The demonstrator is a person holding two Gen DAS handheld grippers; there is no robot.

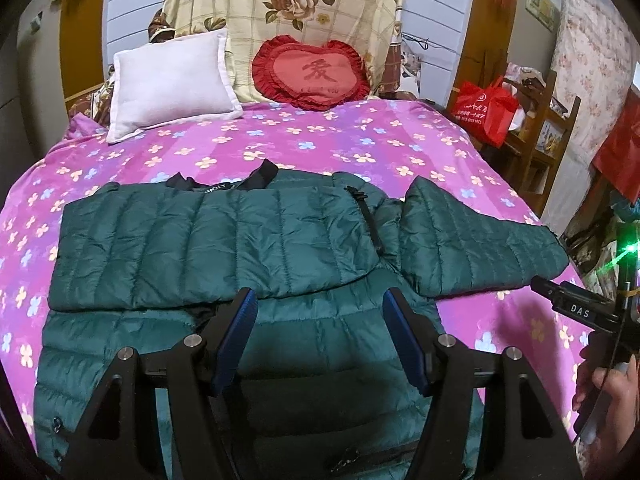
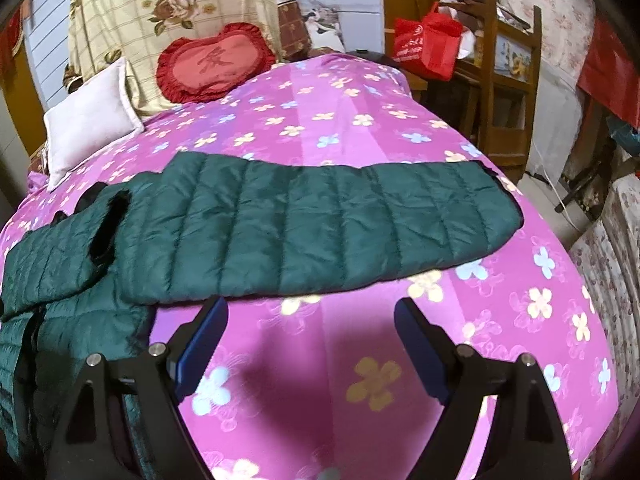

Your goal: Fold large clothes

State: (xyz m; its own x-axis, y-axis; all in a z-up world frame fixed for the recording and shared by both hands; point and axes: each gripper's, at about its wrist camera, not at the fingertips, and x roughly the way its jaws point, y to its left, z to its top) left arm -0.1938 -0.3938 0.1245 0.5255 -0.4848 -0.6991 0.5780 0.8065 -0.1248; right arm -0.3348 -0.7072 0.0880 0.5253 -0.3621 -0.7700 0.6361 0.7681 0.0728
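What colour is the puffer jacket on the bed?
Dark green puffer jacket, with black trim at the collar; clearest in the left wrist view.

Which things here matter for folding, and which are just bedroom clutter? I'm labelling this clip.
For the job: green puffer jacket, its outstretched sleeve, left hand-held gripper, right hand-held gripper.

Just lying about: white pillow, red heart cushion, red bag.

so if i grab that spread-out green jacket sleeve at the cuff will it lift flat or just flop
The sleeve will likely flop: it's thin quilted puffer fabric lying limp on the bedspread, so only the gripped end should rise. It probably feels light for its size. The shiny shell may be slippery between the open right gripper pads.
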